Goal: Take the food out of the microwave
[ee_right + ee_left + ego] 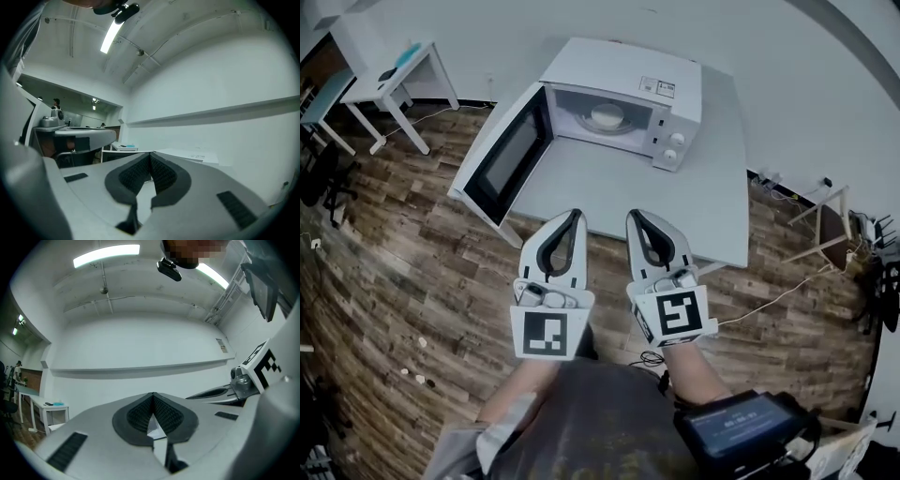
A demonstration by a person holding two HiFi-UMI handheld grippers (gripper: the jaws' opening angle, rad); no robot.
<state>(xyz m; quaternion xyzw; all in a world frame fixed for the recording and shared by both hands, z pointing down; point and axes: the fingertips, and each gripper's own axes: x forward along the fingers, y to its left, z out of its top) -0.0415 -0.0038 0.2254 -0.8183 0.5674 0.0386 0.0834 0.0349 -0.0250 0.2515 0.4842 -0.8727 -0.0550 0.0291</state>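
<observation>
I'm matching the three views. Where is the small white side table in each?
Head view: side table, upper left corner.
Left gripper view: side table, lower left edge.
Right gripper view: side table, left of centre, beyond the jaws.
Shared landmark: teal object on its top.

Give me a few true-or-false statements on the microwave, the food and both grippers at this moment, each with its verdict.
1. The door of the microwave is shut. False: it stands wide open.
2. The food sits inside the microwave. True.
3. The left gripper holds the food. False: its fingers are together on nothing, short of the microwave.
4. The right gripper is shut and empty. True.
5. The microwave stands on a grey table. True.
</observation>
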